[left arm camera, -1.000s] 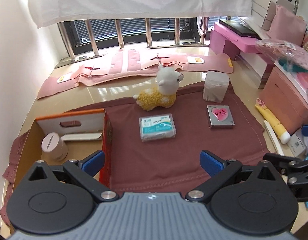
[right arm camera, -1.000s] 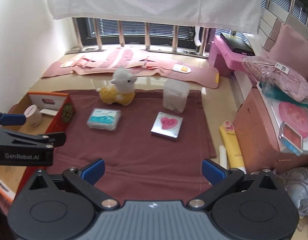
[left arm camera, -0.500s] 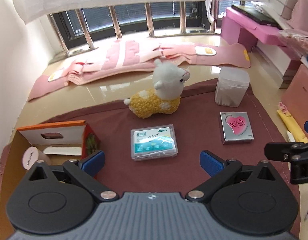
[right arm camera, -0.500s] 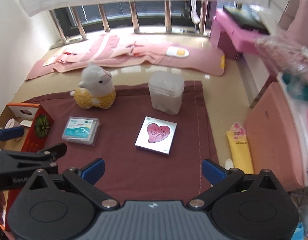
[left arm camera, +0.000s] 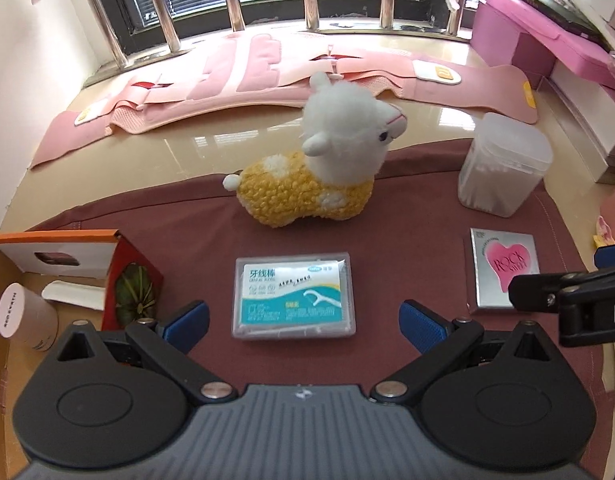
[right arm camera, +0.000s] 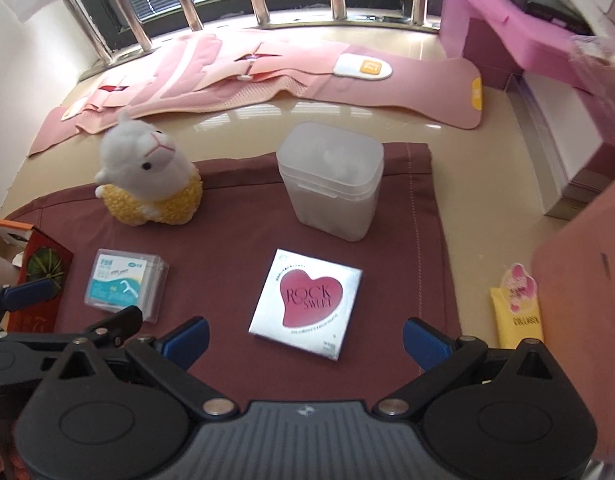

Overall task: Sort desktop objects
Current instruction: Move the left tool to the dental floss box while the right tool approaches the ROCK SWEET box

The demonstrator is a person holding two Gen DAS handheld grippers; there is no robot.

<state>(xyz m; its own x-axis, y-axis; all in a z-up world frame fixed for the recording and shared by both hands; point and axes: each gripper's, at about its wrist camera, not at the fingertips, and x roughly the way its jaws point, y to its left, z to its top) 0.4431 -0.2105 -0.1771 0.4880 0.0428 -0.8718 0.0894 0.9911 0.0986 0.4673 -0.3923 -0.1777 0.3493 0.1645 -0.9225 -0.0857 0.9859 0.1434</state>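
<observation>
Both tongs have dropped closer to the maroon cloth (left arm camera: 407, 232) since a second ago. Left tongs (left arm camera: 303, 320) gape wide, empty, over the floss-pick box (left arm camera: 293, 296). Right tongs (right arm camera: 305, 338) gape wide, empty, over the silver heart box (right arm camera: 307, 304). Behind stand the plush alpaca (left arm camera: 323, 172) and clear swab tub (right arm camera: 331, 180).

Both wrist views look down close, sharing the cloth (left arm camera: 407, 240).
</observation>
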